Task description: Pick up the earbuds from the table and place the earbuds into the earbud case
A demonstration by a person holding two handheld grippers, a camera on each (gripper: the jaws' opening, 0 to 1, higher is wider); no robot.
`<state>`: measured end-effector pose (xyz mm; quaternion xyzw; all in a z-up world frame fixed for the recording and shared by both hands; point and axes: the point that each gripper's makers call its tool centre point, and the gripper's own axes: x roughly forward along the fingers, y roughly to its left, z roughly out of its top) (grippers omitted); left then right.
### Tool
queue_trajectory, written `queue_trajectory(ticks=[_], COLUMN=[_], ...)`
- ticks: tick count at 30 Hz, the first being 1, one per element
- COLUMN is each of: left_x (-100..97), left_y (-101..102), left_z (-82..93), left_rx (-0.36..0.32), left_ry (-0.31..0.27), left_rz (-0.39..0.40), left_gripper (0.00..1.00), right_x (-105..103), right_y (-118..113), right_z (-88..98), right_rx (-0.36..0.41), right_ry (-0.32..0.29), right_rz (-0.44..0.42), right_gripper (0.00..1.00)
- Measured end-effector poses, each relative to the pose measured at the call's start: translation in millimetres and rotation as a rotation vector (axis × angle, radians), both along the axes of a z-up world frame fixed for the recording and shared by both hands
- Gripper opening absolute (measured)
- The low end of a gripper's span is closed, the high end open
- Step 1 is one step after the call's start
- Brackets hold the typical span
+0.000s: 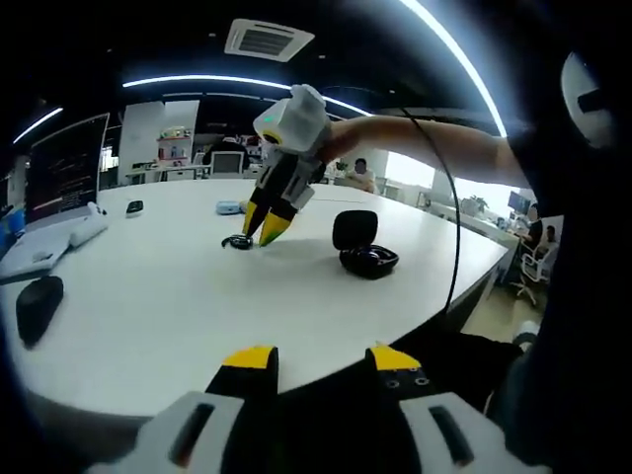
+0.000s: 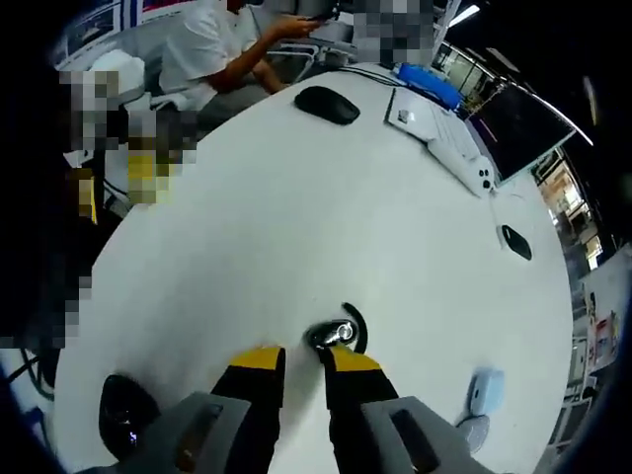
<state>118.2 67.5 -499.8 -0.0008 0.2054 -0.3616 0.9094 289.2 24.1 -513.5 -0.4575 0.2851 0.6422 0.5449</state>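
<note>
One white surface [image 1: 178, 316] here, carrying one open black earbud case [image 1: 363, 247] and one black earbud [image 2: 339, 332] lying apart from it. One dark computer mouse [image 1: 38, 304] sits at the near left. Two monitors stand at the far left, one pale blue item [image 1: 229, 207] far back.

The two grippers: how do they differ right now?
The right gripper reaches down onto the table, tips beside the earbud; the left gripper hangs back at the table's near edge, touching nothing. The right's jaws stand close together, though apart; the left's gape wide, empty. Both have black jaws with yellow tips.
</note>
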Motion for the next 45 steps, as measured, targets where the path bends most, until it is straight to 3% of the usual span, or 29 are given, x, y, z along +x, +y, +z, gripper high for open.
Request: queue_trajectory(ticks=[12,18,20,23,29,39,45], left_x=[-2.9,-2.8,-2.3,-1.3,-0.8,0.0,-0.5], left_y=[-2,0,1,1,0,7,8], left_z=[1.5,2.5,2.3,2.4,1.7,0.7,1.1], left_rx=[-0.002,-0.004,-0.002,-0.005,-0.012,-0.019,-0.022], left_ry=[-0.005,-0.006,-0.007,-0.007,-0.004,-0.001,-0.001], left_rz=[0.0,0.003,0.003,0.004,0.002,0.022,0.028], left_gripper=[0.37,0.37,0.37,0.37,0.37,0.37,0.37], right_x=[-10,5,9,18,28,35,29], right_y=[12,12,10,5,7,10,13], right_z=[5.1,19.6,21.0,17.9,11.3,-1.6,-2.3], right_rx=[0.027,0.038,0.022,-0.048,-0.121,-0.177,-0.166], right_ry=[-0.008,-0.055,-0.087,-0.194,-0.287,-0.298,-0.271], right_rz=[0.026,0.02,0.04,0.162,0.287,0.332,0.314], right_gripper=[0.16,0.16,0.16,0.16,0.12,0.13,0.14])
